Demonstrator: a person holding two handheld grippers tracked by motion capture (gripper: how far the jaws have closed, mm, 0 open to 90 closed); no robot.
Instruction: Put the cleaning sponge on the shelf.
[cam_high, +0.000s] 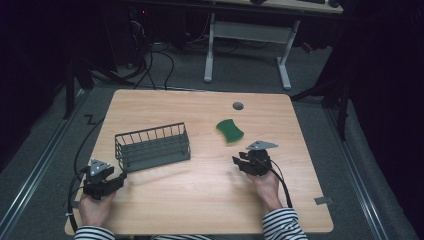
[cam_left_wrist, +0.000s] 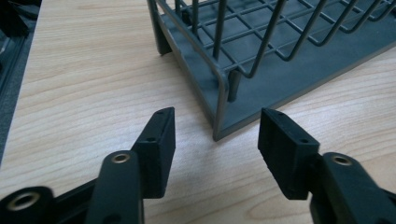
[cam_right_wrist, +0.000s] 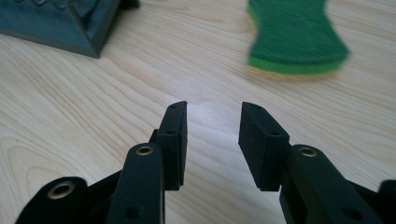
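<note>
While both tools (cam_high: 119, 181) (cam_high: 239, 163) gape empty, sponge (cam_high: 230, 130) lies beside basket (cam_high: 152, 146).

1. The left gripper (cam_left_wrist: 217, 140) is seen with jaws parted, nothing between them.
2. A grey wire basket (cam_left_wrist: 261, 60) is set on the wooden table (cam_left_wrist: 93, 79), its near corner just beyond the gripper.

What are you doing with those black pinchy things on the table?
A person holds a gripper in each hand over a wooden table. The left gripper has its jaws open, aimed at a corner of the grey wire basket. The right gripper is open too, aimed toward the green sponge. Nothing is picked up yet; the basket looks empty.
</note>
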